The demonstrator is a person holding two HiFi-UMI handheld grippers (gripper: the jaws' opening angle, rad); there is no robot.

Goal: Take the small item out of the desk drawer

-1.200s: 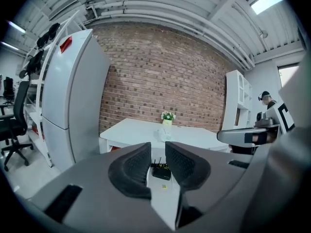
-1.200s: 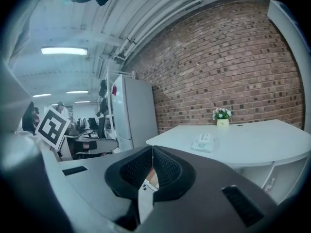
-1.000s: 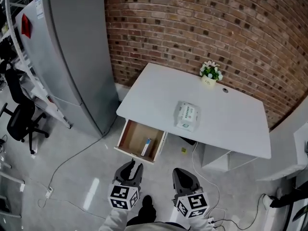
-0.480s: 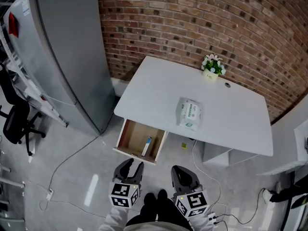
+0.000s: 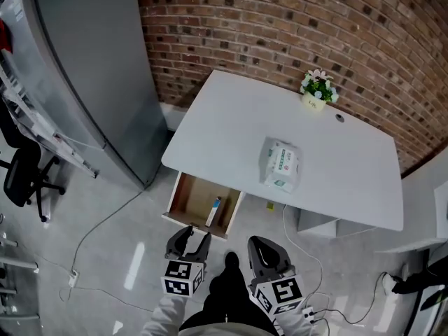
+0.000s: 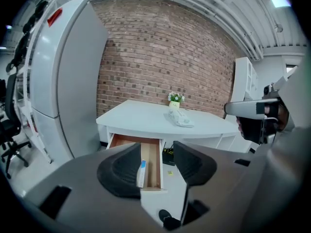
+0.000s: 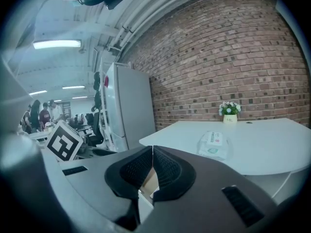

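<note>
The wooden drawer (image 5: 183,197) (image 6: 121,141) stands pulled out at the white desk's (image 5: 231,131) left front. Inside it lies a small white and blue item (image 5: 213,211) (image 6: 141,171). My left gripper (image 5: 189,239) (image 6: 156,168) hovers just in front of the drawer, its jaws opening wide with nothing between them. My right gripper (image 5: 265,252) (image 7: 152,169) hangs beside it to the right, jaws shut and empty, short of the desk's front edge.
A pack of wipes (image 5: 279,164) (image 7: 213,144) lies mid-desk and a small flower pot (image 5: 318,89) stands at the back by the brick wall. A grey fridge (image 5: 84,61) stands left, an office chair (image 5: 24,177) beyond it. Cables trail on the floor (image 5: 105,229).
The view has shifted closer to the desk. My left gripper's jaws have spread wider apart. The right gripper stays shut.
</note>
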